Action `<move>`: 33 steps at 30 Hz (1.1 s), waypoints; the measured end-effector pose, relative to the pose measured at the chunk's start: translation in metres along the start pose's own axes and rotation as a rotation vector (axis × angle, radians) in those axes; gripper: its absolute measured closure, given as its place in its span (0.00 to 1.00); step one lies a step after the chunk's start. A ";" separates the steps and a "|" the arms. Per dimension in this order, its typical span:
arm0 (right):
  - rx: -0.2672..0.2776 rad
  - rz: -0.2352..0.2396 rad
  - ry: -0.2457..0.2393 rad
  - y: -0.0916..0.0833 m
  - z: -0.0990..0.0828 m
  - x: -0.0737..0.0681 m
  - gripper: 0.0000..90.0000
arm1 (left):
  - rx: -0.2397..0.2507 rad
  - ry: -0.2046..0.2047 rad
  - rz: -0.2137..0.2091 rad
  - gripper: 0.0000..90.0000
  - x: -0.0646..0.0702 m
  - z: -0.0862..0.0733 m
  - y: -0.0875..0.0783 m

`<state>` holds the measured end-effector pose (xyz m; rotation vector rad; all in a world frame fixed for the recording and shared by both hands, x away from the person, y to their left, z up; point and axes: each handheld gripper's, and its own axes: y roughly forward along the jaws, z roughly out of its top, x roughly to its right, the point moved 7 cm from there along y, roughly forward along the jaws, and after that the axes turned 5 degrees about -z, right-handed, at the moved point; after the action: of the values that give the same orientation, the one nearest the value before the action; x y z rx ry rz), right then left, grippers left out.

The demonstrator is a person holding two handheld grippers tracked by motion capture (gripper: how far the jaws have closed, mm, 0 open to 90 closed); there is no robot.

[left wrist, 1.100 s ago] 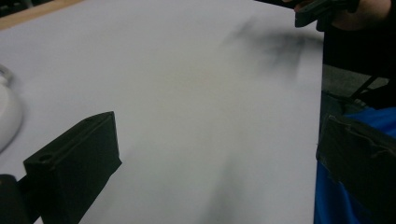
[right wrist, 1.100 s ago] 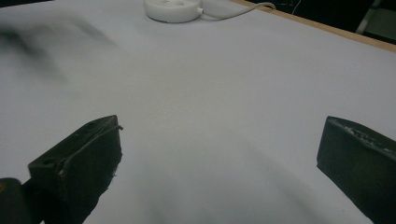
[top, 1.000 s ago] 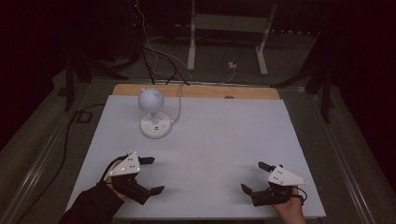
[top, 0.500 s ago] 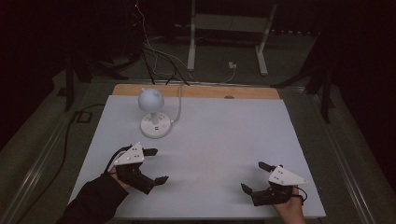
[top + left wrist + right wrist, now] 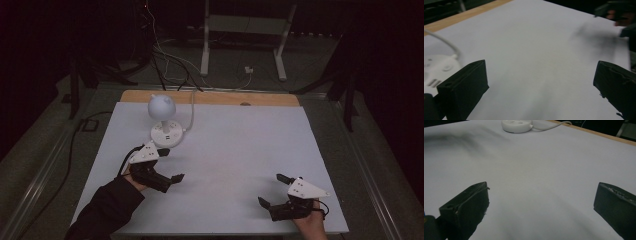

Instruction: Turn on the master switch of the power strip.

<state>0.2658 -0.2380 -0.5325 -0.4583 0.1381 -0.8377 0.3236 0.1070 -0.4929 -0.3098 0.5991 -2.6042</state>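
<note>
Jaws of the left gripper (image 5: 166, 167) are spread wide with nothing between them, and bare white table (image 5: 240, 150) is seen in the gap in the left gripper view. Just beyond and to one side of the upper jaw stands the lamp (image 5: 164, 120), a white globe on a round base (image 5: 439, 68); the wide opening is judged to be set for closing on that base or its stem. A white cord (image 5: 190, 107) is led from the base toward the far wooden edge (image 5: 210, 97) and may be caught in a grasp. The right gripper (image 5: 274, 191) is held well apart from the lamp, near the table's front edge, its jaws likewise apart and empty, probably kept clear in waiting. Between its jaws, bare table is seen, with the base far ahead.
</note>
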 end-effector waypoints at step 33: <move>0.006 0.011 0.008 -0.001 0.001 -0.001 0.00 | 0.061 -0.062 0.163 0.00 -0.042 0.025 0.036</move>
<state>0.2645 -0.2374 -0.5311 -0.4486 0.1452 -0.8289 0.3812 0.0888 -0.4923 -0.3082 0.5003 -2.4422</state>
